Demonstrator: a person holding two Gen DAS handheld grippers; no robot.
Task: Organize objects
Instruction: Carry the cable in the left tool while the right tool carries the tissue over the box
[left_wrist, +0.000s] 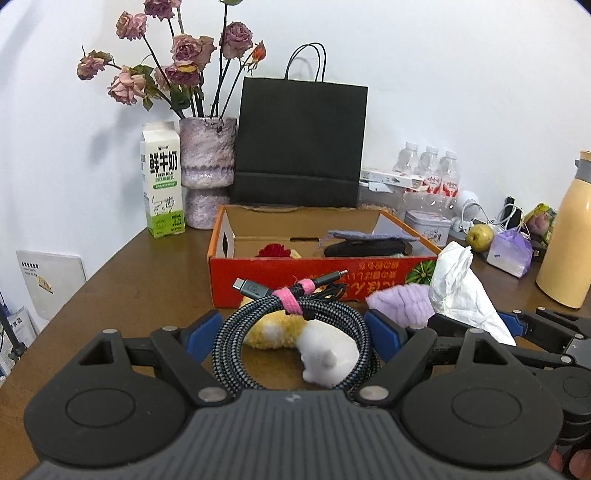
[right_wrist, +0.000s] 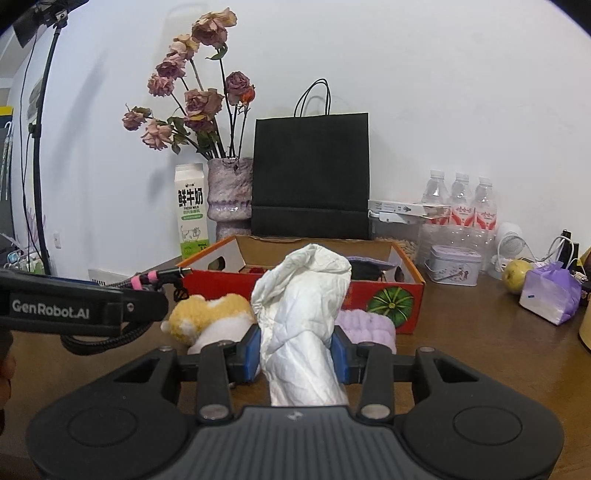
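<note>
My left gripper (left_wrist: 293, 330) is shut on a coiled braided cable (left_wrist: 255, 317) tied with a pink strap; its blue pads press the coil's two sides. In the right wrist view the left gripper (right_wrist: 147, 291) enters from the left with the cable (right_wrist: 147, 280). My right gripper (right_wrist: 297, 354) is shut on a crumpled white bag (right_wrist: 303, 306), which also shows in the left wrist view (left_wrist: 458, 291). Both hover in front of an open orange-red cardboard box (left_wrist: 258, 273) (right_wrist: 410, 262). A yellow-white plush toy (left_wrist: 258, 338) (right_wrist: 207, 314) and a purple fluffy item (left_wrist: 399, 301) (right_wrist: 369, 321) lie on the table before the box.
Inside the box lie a red item (left_wrist: 275, 251) and a dark pouch (left_wrist: 365, 249). Behind stand a milk carton (left_wrist: 162, 181), a vase of dried roses (left_wrist: 207, 170) and a black paper bag (left_wrist: 301, 144). At right are water bottles (right_wrist: 460, 199), a tin (right_wrist: 454, 264), a pear (right_wrist: 517, 273), a purple bag (right_wrist: 550, 291) and a yellow flask (left_wrist: 569, 236).
</note>
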